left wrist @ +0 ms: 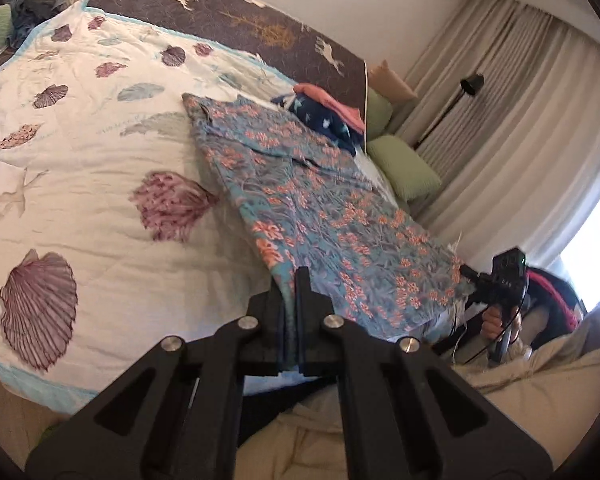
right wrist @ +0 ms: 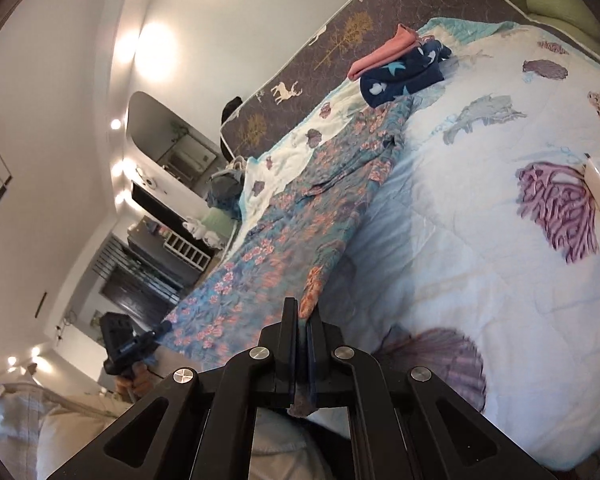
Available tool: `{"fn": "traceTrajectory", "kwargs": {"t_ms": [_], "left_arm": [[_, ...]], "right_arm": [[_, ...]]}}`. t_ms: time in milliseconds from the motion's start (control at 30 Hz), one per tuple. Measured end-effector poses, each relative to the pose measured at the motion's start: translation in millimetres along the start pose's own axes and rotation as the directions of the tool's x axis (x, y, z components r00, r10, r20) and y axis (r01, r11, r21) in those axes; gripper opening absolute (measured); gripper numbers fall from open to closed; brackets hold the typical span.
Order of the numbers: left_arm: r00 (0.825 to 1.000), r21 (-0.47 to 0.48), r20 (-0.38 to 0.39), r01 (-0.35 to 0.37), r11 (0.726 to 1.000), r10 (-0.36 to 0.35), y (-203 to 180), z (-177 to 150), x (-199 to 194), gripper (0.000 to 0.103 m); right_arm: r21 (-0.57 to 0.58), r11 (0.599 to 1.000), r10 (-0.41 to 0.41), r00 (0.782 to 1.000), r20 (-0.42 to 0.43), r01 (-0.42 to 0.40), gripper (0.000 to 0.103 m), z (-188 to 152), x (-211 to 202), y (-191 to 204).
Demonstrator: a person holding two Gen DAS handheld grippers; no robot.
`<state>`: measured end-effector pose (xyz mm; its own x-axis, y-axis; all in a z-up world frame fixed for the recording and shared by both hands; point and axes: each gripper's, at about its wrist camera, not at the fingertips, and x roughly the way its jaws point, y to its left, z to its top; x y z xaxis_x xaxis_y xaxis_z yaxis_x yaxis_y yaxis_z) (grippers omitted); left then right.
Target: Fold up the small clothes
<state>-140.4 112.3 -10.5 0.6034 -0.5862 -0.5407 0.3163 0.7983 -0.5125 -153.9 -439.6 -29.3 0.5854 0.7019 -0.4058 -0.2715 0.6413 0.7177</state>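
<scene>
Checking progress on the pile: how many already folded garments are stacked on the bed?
2: a pink garment lying on a navy star-print garment, beyond the far end of the floral garment. More could be hidden beneath.

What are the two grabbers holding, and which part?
Both hold the floral garment by its near edge: the left gripper pinches one near corner, the right gripper the other.

A blue dress with orange flowers [left wrist: 300, 208] lies stretched long on the bed, its near corners lifted up
</scene>
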Motion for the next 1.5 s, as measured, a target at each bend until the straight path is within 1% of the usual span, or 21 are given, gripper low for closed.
{"fn": "traceTrajectory", "kwargs": {"t_ms": [67, 167, 300, 400, 533, 567, 667, 733, 767, 833, 900, 933, 1033, 1133, 1200, 1367, 1467, 1500], "left_arm": [[1.000, 0.001, -0.008, -0.018, 1.000, 0.018, -2.9, -4.1, -4.0, 0.005], [1.000, -0.019, -0.007, -0.019, 1.000, 0.018, -1.9, -4.8, -13.4, 0.005], [0.998, -0.003, 0.021, -0.051, 0.999, 0.052, -9.0, -5.1, -31.7, 0.005], [0.998, 0.007, 0.028, -0.051, 0.999, 0.051, -10.7, 5.5, -27.1, 0.005], [0.999, 0.036, 0.034, -0.037, 0.999, 0.036, -16.9, 24.5, -16.2, 0.005], [0.999, 0.051, 0.042, -0.036, 0.998, 0.034, -19.0, 34.1, -12.2, 0.005], [0.996, 0.079, 0.081, -0.039, 0.996, 0.032, -22.2, 57.9, -8.5, 0.005], [0.990, 0.088, 0.128, -0.068, 0.994, 0.056, -21.4, 80.5, -5.2, 0.005], [0.986, 0.076, 0.156, -0.075, 0.994, 0.063, -18.6, 92.1, -3.5, 0.005], [0.980, 0.042, 0.191, -0.056, 0.998, 0.047, -10.2, 108.7, -0.5, 0.005], [0.975, 0.017, 0.216, -0.049, 0.999, 0.044, -2.1, 126.0, 6.0, 0.005], [0.974, 0.011, 0.220, -0.052, 0.999, 0.048, 0.3, 132.7, 10.1, 0.005], [0.976, 0.002, 0.210, -0.065, 0.998, 0.063, 6.9, 156.1, 28.6, 0.005], [0.977, 0.004, 0.191, -0.097, 0.995, 0.094, 12.4, 177.4, 51.9, 0.005], [0.979, 0.000, 0.178, -0.105, 0.994, 0.103, 18.0, 191.2, 66.4, 0.005], [0.984, -0.043, 0.135, -0.108, 0.993, 0.113, 42.6, 232.9, 109.4, 0.005], [0.989, -0.067, 0.087, -0.117, 0.991, 0.123, 63.5, 256.9, 146.6, 0.005], [0.990, -0.079, 0.059, -0.126, 0.989, 0.131, 73.8, 266.5, 165.4, 0.005]], "right_arm": [[-0.015, 1.000, -0.011, 1.000, -0.009, 0.011, 0.003, -7.1, -1.8, 6.3], [-0.016, 1.000, -0.012, 1.000, 0.004, 0.012, 0.003, -12.9, -14.6, 12.0], [-0.021, 0.999, -0.036, 0.999, 0.026, 0.036, 0.003, -21.1, -33.6, 15.6], [-0.011, 0.999, -0.047, 0.998, 0.031, 0.048, 0.003, -19.3, -34.1, 13.0], [0.001, 1.000, -0.014, 0.998, 0.058, 0.014, 0.003, -2.8, -27.9, 11.0], [-0.004, 1.000, -0.007, 0.998, 0.063, 0.007, 0.003, 0.8, -26.8, 13.0], [-0.054, 0.998, 0.018, 0.995, 0.099, -0.013, 0.003, 33.4, -19.3, 25.4], [-0.082, 0.997, 0.011, 0.992, 0.127, 0.000, 0.003, 54.5, -14.7, 32.2], [-0.095, 0.995, 0.005, 0.989, 0.146, 0.009, 0.003, 70.6, -11.1, 34.6], [-0.089, 0.996, 0.005, 0.986, 0.169, 0.010, 0.003, 92.9, -6.3, 33.5], [-0.073, 0.997, 0.000, 0.981, 0.194, 0.015, 0.003, 121.7, 3.0, 28.9], [-0.071, 0.997, -0.003, 0.980, 0.199, 0.017, 0.003, 130.0, 7.2, 27.3], [-0.054, 0.998, -0.009, 0.979, 0.206, 0.021, 0.003, 162.8, 27.0, 21.1], [-0.045, 0.998, -0.030, 0.979, 0.200, 0.040, 0.003, 192.1, 54.8, 14.2], [-0.031, 0.998, -0.042, 0.981, 0.191, 0.049, 0.003, 207.0, 71.8, 7.9], [-0.016, 0.996, -0.081, 0.981, 0.176, 0.085, 0.003, 242.6, 110.9, -7.0], [0.001, 0.990, -0.138, 0.976, 0.170, 0.140, 0.003, 267.9, 137.7, -20.9], [0.014, 0.988, -0.152, 0.974, 0.166, 0.152, 0.003, 275.6, 144.8, -25.9]]}}
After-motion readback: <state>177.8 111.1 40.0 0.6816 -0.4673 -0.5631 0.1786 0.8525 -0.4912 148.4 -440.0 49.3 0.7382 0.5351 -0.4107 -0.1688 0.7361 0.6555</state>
